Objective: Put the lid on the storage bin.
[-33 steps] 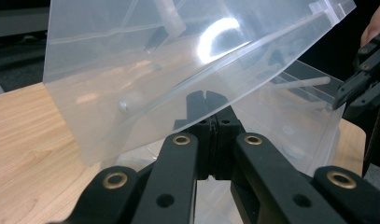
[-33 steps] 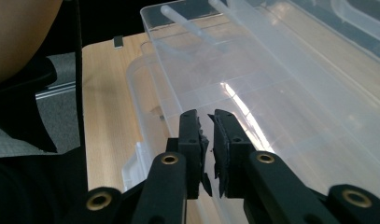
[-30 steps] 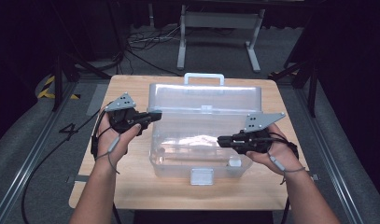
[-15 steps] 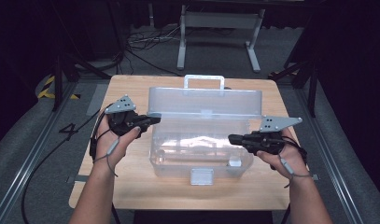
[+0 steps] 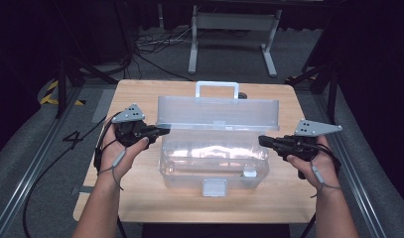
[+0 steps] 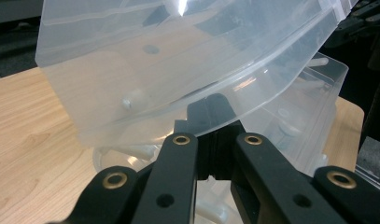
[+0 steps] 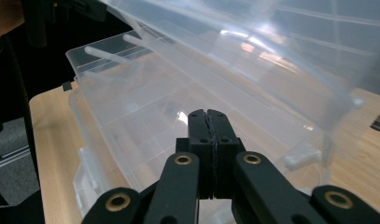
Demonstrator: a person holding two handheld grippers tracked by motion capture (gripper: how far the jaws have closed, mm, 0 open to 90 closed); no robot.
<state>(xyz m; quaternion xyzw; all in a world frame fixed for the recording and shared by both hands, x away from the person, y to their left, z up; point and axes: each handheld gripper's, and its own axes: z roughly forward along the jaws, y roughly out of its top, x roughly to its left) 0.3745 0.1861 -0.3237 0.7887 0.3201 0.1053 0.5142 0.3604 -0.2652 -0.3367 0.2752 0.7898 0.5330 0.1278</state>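
A clear plastic box [image 5: 214,163] stands mid-table with its lid [image 5: 217,113] raised and tilted back, white handle [image 5: 217,89] on top and a latch [image 5: 214,187] at the front. My left gripper [image 5: 164,131] is shut, with its tips under the lid's left end; in the left gripper view the lid [image 6: 178,70] lies over the left gripper [image 6: 211,109]. My right gripper [image 5: 262,141] is shut on nothing, just off the box's right end. In the right gripper view the right gripper [image 7: 208,116] points into the open box [image 7: 145,116].
The wooden table [image 5: 140,198] has bare strips left, right and in front of the box. A small dark item [image 5: 244,95] lies behind the lid. Beyond the table a metal stand [image 5: 234,29] and cables [image 5: 150,44] sit on the floor.
My right gripper has drawn back to the right, away from the box's right end. The left hand has held still and the lid stays raised.
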